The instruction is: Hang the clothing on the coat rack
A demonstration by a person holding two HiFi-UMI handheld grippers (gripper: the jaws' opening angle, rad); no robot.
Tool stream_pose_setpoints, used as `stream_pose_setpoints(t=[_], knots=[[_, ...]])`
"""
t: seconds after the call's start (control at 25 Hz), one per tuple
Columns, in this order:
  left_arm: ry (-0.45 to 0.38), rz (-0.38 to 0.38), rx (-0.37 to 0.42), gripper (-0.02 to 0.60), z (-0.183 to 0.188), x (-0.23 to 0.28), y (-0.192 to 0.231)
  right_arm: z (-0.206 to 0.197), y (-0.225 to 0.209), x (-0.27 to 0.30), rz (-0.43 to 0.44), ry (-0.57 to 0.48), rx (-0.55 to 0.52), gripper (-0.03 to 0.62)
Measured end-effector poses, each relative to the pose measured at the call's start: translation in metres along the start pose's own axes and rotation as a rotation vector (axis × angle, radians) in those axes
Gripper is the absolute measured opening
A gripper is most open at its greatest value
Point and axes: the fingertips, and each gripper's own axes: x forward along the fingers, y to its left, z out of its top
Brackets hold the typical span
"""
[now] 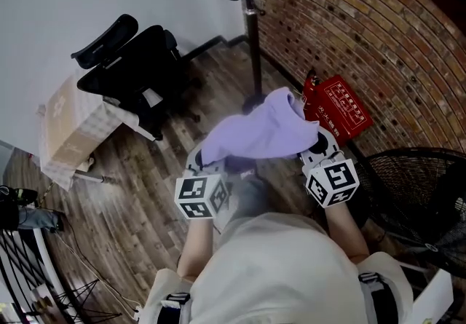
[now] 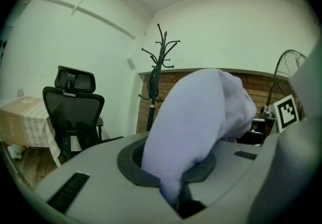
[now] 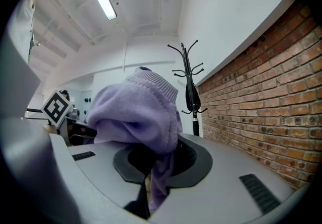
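Observation:
A lilac sweatshirt (image 1: 258,133) hangs bunched between my two grippers, held up in front of me. My left gripper (image 1: 212,162) is shut on one edge of the lilac sweatshirt (image 2: 201,117). The right gripper (image 1: 314,146) is shut on the other edge, where the ribbed hem of the lilac sweatshirt (image 3: 146,112) stands up. The black coat rack (image 1: 250,2) stands ahead by the brick wall, its pole and base beyond the cloth. The same coat rack (image 2: 158,74) shows past the cloth in the left gripper view, and the coat rack (image 3: 189,87) with a dark item on it in the right gripper view.
A black office chair (image 1: 135,68) stands ahead to the left, next to a table with a checked cloth (image 1: 73,129). A red box (image 1: 338,108) leans by the brick wall (image 1: 364,24). A floor fan (image 1: 419,199) stands at my right.

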Motion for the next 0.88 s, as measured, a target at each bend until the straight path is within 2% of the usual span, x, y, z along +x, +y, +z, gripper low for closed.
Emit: stream_pose_setpoints(t=[0.48, 0.88], knots=[[0.000, -0.045, -0.015, 0.041, 0.033, 0.087, 0.039, 0.012, -0.040, 0.081, -0.068, -0.003, 0.003, 0.038], [-0.006, -0.109, 0.033, 0.041, 0.077, 0.163, 0.068, 0.036, -0.078, 0.149, -0.123, -0.024, -0.001, 0.038]])
